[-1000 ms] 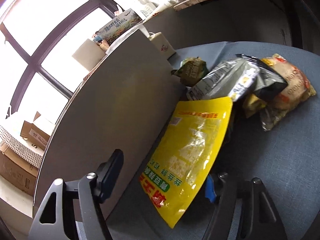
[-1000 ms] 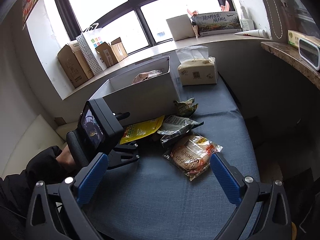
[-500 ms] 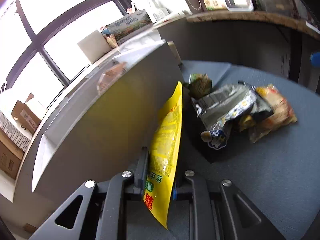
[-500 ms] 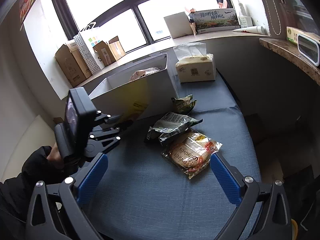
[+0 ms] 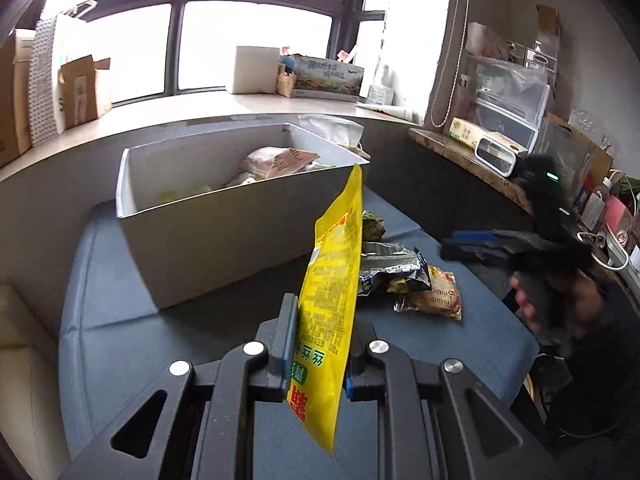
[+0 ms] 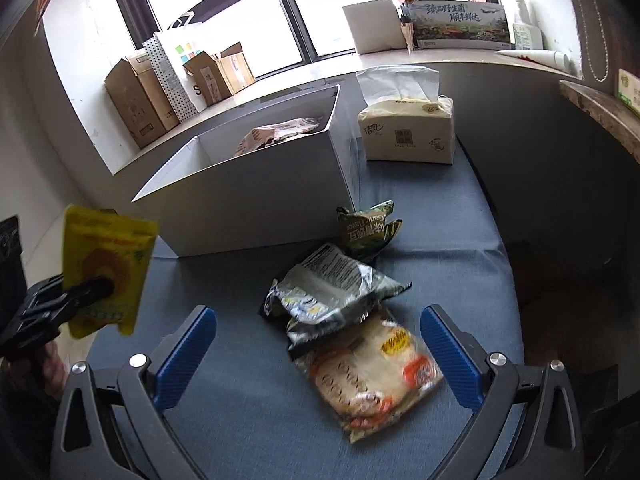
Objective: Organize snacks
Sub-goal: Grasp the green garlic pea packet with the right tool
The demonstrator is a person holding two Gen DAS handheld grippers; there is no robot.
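My left gripper (image 5: 316, 354) is shut on a yellow snack bag (image 5: 330, 292) and holds it upright in the air in front of the white box (image 5: 208, 236); it also shows in the right wrist view (image 6: 106, 276). The box holds several snacks, a pink-tan packet (image 5: 276, 162) on top. My right gripper (image 6: 316, 350) is open and empty, hovering over an orange bread packet (image 6: 372, 376). A silver bag (image 6: 332, 292) and a green bag (image 6: 368, 230) lie on the blue cloth beside the box.
A tissue pack (image 6: 406, 130) stands behind the box at the right. Cardboard boxes (image 6: 140, 100) and a paper bag sit on the windowsill. A shelf with clutter (image 5: 496, 152) runs along the right wall. The blue table (image 6: 248, 412) ends near me.
My left gripper closed on the yellow bag, lifted it off the table and swung up and back, so the open top of the box now shows. My right gripper moved closer over the remaining packets.
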